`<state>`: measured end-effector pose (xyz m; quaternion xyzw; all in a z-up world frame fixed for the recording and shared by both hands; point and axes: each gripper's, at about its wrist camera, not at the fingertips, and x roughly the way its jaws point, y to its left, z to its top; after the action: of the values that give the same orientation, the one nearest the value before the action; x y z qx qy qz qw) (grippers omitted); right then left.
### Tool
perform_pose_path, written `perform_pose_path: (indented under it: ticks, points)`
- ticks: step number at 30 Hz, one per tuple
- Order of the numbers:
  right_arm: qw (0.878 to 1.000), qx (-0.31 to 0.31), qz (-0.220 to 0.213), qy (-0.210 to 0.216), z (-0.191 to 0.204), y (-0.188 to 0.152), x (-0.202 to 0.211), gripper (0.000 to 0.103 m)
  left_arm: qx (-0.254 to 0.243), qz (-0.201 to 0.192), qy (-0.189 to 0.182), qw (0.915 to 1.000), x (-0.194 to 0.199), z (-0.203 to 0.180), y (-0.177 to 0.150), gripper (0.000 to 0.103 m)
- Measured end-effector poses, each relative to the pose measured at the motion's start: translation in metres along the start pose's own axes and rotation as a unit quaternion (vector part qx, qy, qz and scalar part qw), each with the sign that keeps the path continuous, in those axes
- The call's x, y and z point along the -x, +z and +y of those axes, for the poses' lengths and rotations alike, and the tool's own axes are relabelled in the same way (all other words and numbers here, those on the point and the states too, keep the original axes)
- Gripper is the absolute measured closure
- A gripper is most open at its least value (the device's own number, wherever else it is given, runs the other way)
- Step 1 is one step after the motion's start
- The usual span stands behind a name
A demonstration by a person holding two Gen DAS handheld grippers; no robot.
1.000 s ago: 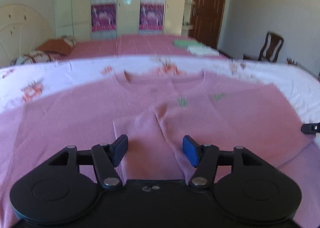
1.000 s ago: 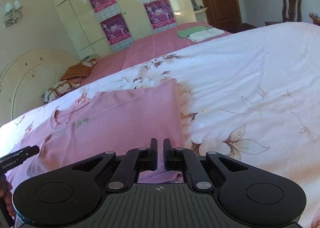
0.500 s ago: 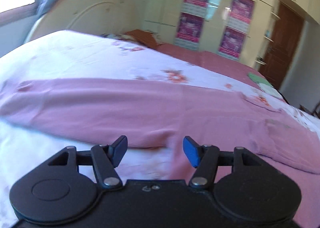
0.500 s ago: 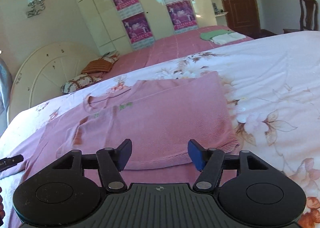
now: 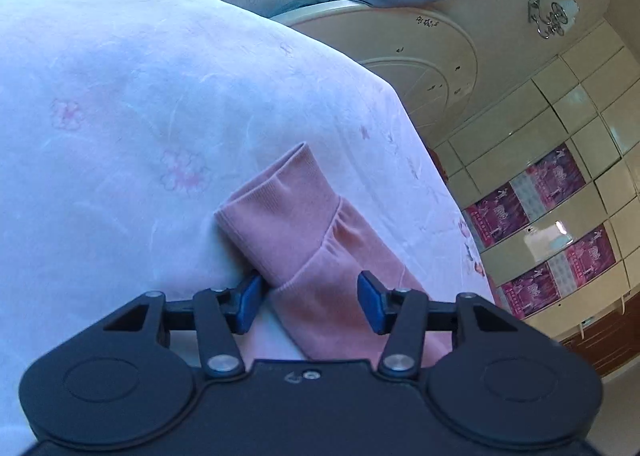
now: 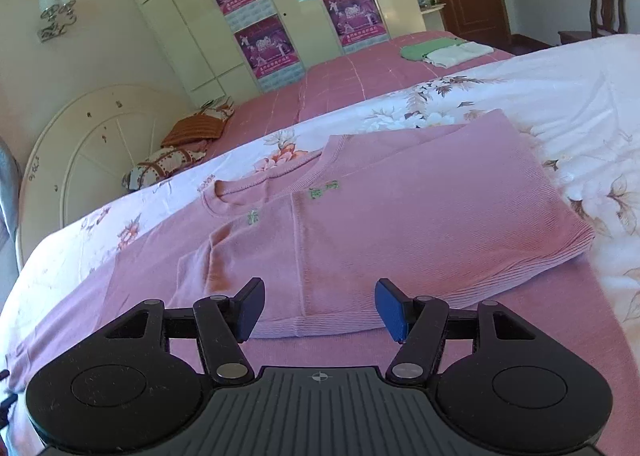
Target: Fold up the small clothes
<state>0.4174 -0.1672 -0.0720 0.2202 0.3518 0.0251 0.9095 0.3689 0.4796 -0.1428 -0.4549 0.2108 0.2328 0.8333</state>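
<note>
Swung left, left gripper now straddles sleeve cuff — jaws apart.

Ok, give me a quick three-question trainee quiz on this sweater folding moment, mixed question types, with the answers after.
1. True or false: the left gripper is shut on the sleeve cuff.
2. What lies between the left gripper's open fingers: A) the sleeve, B) the collar, C) a pillow?
3. Fill in: the right gripper is ____ above the pink sweater.

Key: 1 false; 2 A; 3 open.
</note>
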Motion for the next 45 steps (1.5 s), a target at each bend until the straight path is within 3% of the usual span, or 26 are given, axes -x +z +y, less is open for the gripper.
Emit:
perform_pose_path:
  ticks: [2,4,6,8,10,12,14,18,24,29,33,35,36,38,39,40,42,45]
  points:
    - [1.0,-0.026,-0.004,-0.006,0.008,0.001,-0.007,0.041,-0.006,0.001,-0.001,1.0,-0.004,0.0,0.003,0.064]
    - [0.998,-0.054,-0.008,-0.016,0.014,0.003,-0.015,0.042,-0.028,0.007,0.017,0.9994,-0.013,-0.001,0.005,0.091]
    - [0.997,-0.066,-0.015,-0.034,0.018,0.005,-0.022,0.042,-0.041,0.001,0.021,0.9989,-0.015,-0.001,0.007,0.093]
    - [0.996,-0.061,-0.018,-0.069,0.021,0.007,-0.028,0.042,-0.095,-0.014,0.036,0.9947,-0.011,-0.018,0.004,0.093]
    - [0.995,-0.048,-0.014,-0.085,0.022,0.007,-0.032,0.042,-0.153,0.008,0.049,0.987,-0.014,-0.034,-0.005,0.094]
    - [0.995,-0.041,-0.01,-0.087,0.019,0.004,-0.031,0.042,-0.242,-0.013,0.045,0.9691,-0.005,-0.064,-0.017,0.094]
    - [0.995,-0.032,-0.011,-0.091,0.016,0.002,-0.028,0.042,-0.304,-0.027,-0.01,0.9521,0.013,-0.097,-0.033,0.094]
    - [0.996,-0.019,-0.019,-0.086,0.008,0.001,-0.021,0.042,-0.358,-0.005,-0.083,0.9299,0.025,-0.162,-0.074,0.094]
    - [0.998,-0.015,-0.029,-0.056,-0.002,0.008,-0.012,0.042,-0.417,0.043,-0.169,0.892,0.026,-0.257,-0.18,0.094]
    - [0.999,-0.027,-0.024,-0.029,-0.018,0.016,-0.004,0.042,-0.459,0.093,-0.201,0.8604,0.012,-0.309,-0.276,0.094]
    - [0.999,-0.044,-0.013,-0.016,-0.033,0.018,0.0,0.042,-0.492,0.153,-0.2,0.8336,-0.008,-0.324,-0.346,0.094]
    - [0.999,-0.054,-0.005,-0.006,-0.04,0.017,0.001,0.042,-0.522,0.194,-0.189,0.8088,-0.021,-0.325,-0.374,0.085]
    - [0.998,-0.059,-0.001,-0.001,-0.042,0.016,0.001,0.042,-0.546,0.191,-0.174,0.7968,-0.022,-0.323,-0.388,0.075]
    - [0.997,-0.071,0.005,0.015,-0.046,0.015,0.001,0.042,-0.579,0.153,-0.178,0.7804,-0.006,-0.318,-0.395,0.064]
    - [0.997,-0.075,0.008,0.022,-0.046,0.015,0.0,0.042,-0.577,0.142,-0.191,0.7811,0.007,-0.314,-0.39,0.051]
    - [0.996,-0.08,0.01,0.033,-0.044,0.014,-0.001,0.042,-0.569,0.128,-0.196,0.7879,0.018,-0.309,-0.381,0.041]
    - [0.994,-0.086,0.015,0.058,-0.04,0.014,-0.005,0.042,-0.562,0.102,-0.195,0.797,0.037,-0.296,-0.358,0.035]
    - [0.992,-0.084,0.024,0.087,-0.025,0.012,-0.017,0.042,-0.553,0.064,-0.157,0.8158,0.051,-0.258,-0.316,0.036]
